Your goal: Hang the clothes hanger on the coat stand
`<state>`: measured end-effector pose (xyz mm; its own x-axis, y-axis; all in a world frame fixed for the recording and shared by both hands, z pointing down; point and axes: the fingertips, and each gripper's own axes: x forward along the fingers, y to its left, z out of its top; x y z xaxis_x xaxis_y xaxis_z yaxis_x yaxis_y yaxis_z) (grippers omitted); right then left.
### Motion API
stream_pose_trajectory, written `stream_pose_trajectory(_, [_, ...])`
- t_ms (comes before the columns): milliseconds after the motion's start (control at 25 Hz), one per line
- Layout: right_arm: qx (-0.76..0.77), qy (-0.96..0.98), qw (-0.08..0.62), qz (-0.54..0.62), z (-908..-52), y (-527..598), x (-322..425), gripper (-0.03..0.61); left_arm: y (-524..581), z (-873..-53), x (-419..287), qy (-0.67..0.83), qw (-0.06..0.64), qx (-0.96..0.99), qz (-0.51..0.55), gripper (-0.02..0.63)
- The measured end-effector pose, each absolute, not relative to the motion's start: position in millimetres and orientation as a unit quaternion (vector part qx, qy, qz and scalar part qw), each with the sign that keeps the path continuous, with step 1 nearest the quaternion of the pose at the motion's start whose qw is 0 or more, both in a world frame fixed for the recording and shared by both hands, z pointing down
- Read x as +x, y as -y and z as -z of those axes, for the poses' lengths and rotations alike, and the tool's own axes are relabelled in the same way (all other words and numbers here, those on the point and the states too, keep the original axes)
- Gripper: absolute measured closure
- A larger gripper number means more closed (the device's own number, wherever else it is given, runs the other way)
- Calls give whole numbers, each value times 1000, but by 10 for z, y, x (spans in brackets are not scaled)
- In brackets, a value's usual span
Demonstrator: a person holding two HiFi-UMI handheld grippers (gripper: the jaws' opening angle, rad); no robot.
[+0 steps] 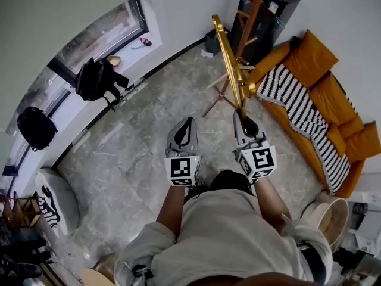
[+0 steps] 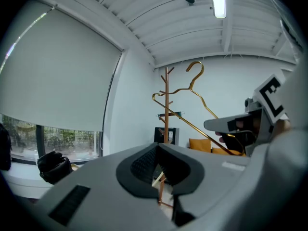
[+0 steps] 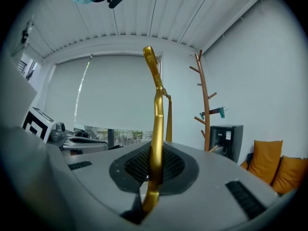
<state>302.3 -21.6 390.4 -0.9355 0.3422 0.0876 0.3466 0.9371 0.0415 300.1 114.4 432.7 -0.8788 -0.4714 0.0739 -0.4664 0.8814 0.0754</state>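
Gold metal clothes hanger point(image 3: 156, 129) stands upright in the right tool point(image 1: 243, 113), whose jaws are clamped on the hanger's lower end. From there its thin frame rises to a curved hook at the top. The right gripper view shows the hanger bar pinched between the dark ribbed pads. The hanger is in the air in front of the person, not on any peg.

The left tool point(image 1: 189, 121) is held level just beside the right one, apart from it. Its jaws are closed together with nothing between them.

The brown wooden coat stand point(image 1: 253, 11), a slim pole with short angled pegs, stands on the grey marbled floor point(image 1: 137, 148) ahead of the tools. In the right gripper view the hanger is to the left of the stand and does not touch it.

A black cabinet point(image 3: 226, 138) sits behind the stand against the white wall. To the right is an orange sofa point(image 1: 321, 82) with a black-and-white striped blanket point(image 1: 303, 112) draped over its seat. Along the window ledge at the left lie two black backpacks, one point(image 1: 95, 79) nearer the stand and the other point(image 1: 36, 127) further left.
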Motion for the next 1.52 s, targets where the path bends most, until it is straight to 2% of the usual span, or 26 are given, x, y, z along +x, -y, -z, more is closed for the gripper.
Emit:
stream_pose_trajectory(360, [-183, 981, 62, 6, -4214, 209, 2403, 569, -1057, -4439, 2500, 967, 49, 248, 15, 604])
stream_pose_trajectory(840, [-192, 978, 83, -17, -4422, 274, 847, 568, -851, -4322, 853, 963, 50, 259, -47, 604])
stream_pose_trajectory(1000, [-203, 975, 86, -30, -4404, 236, 394, 569, -832, -4406, 345, 960, 74, 262, -71, 604])
stream_pose_trajectory(1240, [-219, 969, 104, -36, -4507, 383, -22, 568, -706, -4485, -262, 955, 74, 254, -134, 604])
stream_pose_trajectory(1520, [-210, 967, 141, -45, -4712, 507, -313, 569, -602, -4513, -948, 948, 68, 279, -135, 604])
